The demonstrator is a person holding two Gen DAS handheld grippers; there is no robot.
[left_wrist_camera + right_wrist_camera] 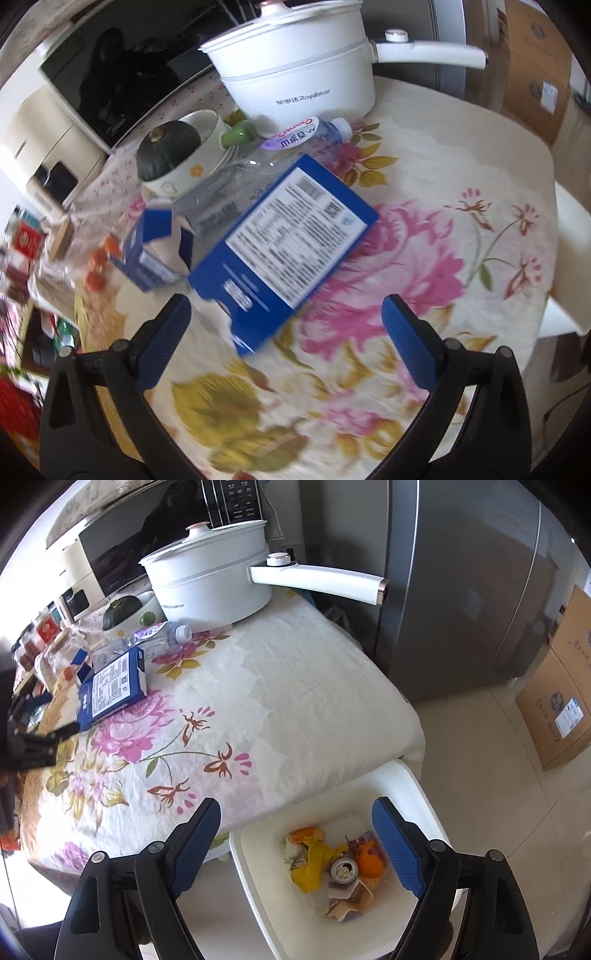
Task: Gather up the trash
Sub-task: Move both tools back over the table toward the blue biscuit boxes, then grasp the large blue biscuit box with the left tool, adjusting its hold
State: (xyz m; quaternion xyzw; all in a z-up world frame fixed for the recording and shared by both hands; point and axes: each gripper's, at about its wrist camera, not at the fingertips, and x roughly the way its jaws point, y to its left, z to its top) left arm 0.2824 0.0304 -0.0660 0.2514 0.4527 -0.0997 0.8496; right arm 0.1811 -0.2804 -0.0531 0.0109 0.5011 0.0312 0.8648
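Note:
A flattened blue carton lies label-up on the floral tablecloth, its near end between the tips of my left gripper, which is open and holds nothing. Behind it lie a clear plastic bottle on its side and a torn-open blue carton. My right gripper hangs open and empty over a white bin beside the table's corner. In the bin lie a yellow bag, a can, an orange and crumpled card. The right wrist view shows the blue carton and my left gripper at far left.
A white electric pot with a long handle stands at the table's back. Beside it is a bowl holding a dark green squash. Small orange-red fruits lie left. A grey fridge and cardboard boxes stand right.

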